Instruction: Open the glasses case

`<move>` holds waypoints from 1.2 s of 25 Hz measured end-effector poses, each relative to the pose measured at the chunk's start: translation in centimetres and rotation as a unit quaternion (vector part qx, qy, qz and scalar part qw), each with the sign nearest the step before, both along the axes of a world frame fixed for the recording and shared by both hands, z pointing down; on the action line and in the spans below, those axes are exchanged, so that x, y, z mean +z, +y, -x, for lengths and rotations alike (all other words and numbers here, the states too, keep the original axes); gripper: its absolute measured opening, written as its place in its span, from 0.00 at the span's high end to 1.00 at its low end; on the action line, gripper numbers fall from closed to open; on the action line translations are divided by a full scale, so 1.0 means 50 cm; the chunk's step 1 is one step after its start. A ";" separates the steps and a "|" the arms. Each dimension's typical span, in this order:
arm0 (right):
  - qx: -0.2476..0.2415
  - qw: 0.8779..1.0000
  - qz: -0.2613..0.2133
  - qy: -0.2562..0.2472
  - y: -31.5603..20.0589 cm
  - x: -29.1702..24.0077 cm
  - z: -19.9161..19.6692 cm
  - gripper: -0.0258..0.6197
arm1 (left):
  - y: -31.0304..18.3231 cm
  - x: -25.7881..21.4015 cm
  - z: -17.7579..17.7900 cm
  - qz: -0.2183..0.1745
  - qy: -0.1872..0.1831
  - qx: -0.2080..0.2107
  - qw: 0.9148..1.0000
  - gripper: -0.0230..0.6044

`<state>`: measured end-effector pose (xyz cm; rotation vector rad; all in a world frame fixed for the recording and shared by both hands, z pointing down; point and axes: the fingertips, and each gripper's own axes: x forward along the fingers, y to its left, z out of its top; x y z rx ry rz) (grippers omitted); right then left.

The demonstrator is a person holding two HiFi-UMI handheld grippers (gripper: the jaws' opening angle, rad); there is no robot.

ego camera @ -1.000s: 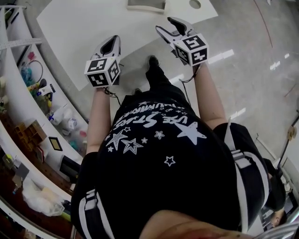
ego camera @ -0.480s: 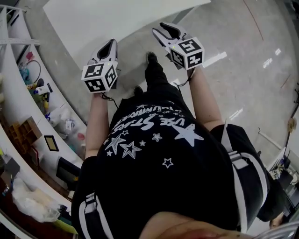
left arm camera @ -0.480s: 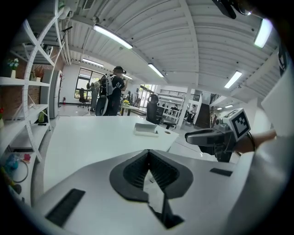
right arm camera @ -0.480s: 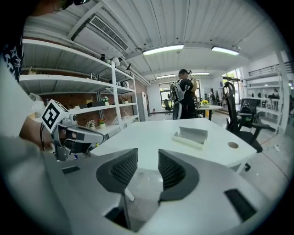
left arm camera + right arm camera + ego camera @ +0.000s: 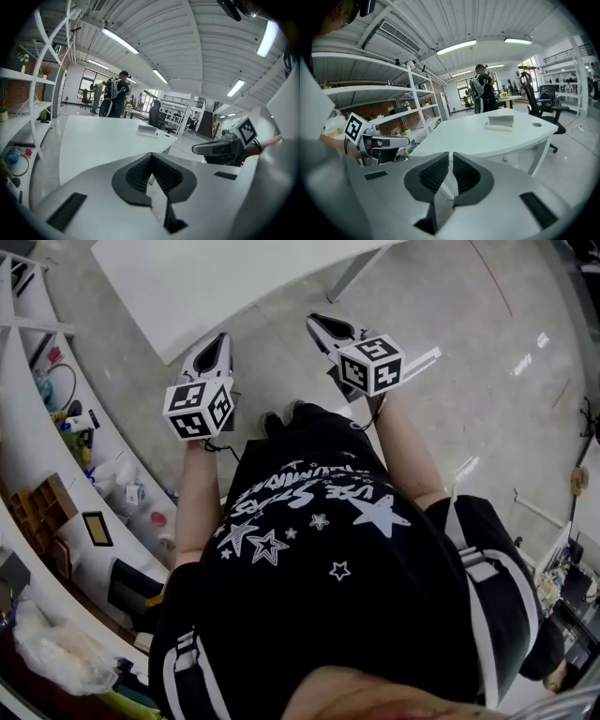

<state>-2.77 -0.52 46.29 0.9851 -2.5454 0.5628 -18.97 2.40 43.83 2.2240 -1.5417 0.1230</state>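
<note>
- Both tools sit farther back from the white surface (image 5: 234,277) than a second ago, and the glasses case has left the head view over its top edge.
- Head view, left tool (image 5: 222,337): held over the grey floor (image 5: 450,296), tip just short of the surface edge, marker cube toward the person.
- Head view, right tool (image 5: 314,320): beside the left, well apart from it, also over the floor and off the surface.
- Head view, surroundings: black shirt with white stars (image 5: 319,549) fills the lower frame; cluttered white shelving (image 5: 28,456) runs down the left side.
- Left gripper view, left tool (image 5: 151,155): ribbed pads pressed together at the tips, nothing between them.
- Left gripper view, glasses case (image 5: 147,131): pale, flat, lying on the far part of the surface (image 5: 93,140), well apart from the tool. A person (image 5: 119,93) stands beyond.
- Right gripper view, right tool (image 5: 451,157): jaws have just been closing; pads all but together, a thin slit left, nothing in it.
- Right gripper view, glasses case (image 5: 499,123): on the surface (image 5: 478,133) near a round hole, well ahead of the tool. An office chair (image 5: 541,105) stands behind.
</note>
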 end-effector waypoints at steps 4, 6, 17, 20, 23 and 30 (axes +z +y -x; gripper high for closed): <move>-0.006 1.000 0.006 -0.017 -0.010 -0.004 0.025 0.90 | 0.006 0.000 0.004 -0.004 0.002 -0.003 1.000 0.94; -0.016 1.000 0.005 -0.022 -0.008 -0.007 0.037 0.90 | 0.010 0.000 0.000 -0.006 0.003 -0.003 1.000 0.94; -0.037 0.999 0.007 -0.028 0.091 -0.016 -0.046 0.92 | 0.092 -0.023 -0.102 -0.016 0.012 -0.014 1.000 0.94; -0.035 0.999 0.003 -0.033 0.121 -0.027 -0.075 0.94 | 0.123 -0.041 -0.128 -0.027 0.010 -0.013 1.000 0.94; -0.037 0.999 -0.005 -0.035 0.157 -0.039 -0.096 0.95 | 0.156 -0.058 -0.147 -0.038 0.007 -0.011 0.999 0.94; -0.036 0.998 -0.024 -0.040 0.245 -0.075 -0.161 0.95 | 0.234 -0.091 -0.205 -0.054 0.003 -0.010 0.999 0.94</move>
